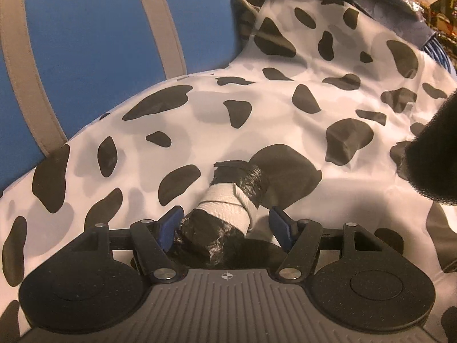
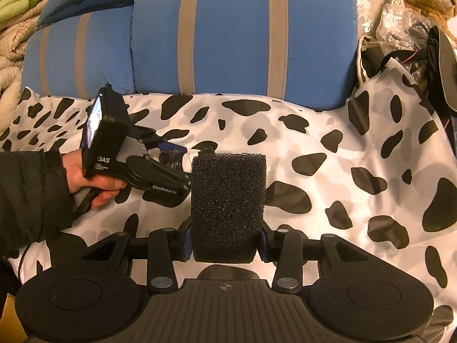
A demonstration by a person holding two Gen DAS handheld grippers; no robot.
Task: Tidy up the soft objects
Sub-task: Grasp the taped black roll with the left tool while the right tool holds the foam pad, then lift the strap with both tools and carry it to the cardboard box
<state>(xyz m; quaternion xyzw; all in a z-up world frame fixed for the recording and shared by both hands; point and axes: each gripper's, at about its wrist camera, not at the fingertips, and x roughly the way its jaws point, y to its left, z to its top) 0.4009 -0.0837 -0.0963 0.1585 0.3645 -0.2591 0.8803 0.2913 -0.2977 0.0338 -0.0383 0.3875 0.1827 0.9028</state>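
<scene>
We've got the right hand-held gripper (image 2: 225,243) clenched on a black foam block (image 2: 228,200), which stands upright between its jaws, above the cow-print cloth (image 2: 328,148). The left hand-held gripper (image 1: 225,224) has a black-and-white taped roll (image 1: 228,214) lying between its blue pads (image 1: 168,224); the left pad touches the roll, the right one stands clear, so we call it released. The roll points away from us, out over the cloth. Behind sit blue striped cushions (image 2: 242,37). The foam block shows just right of that roll.
</scene>
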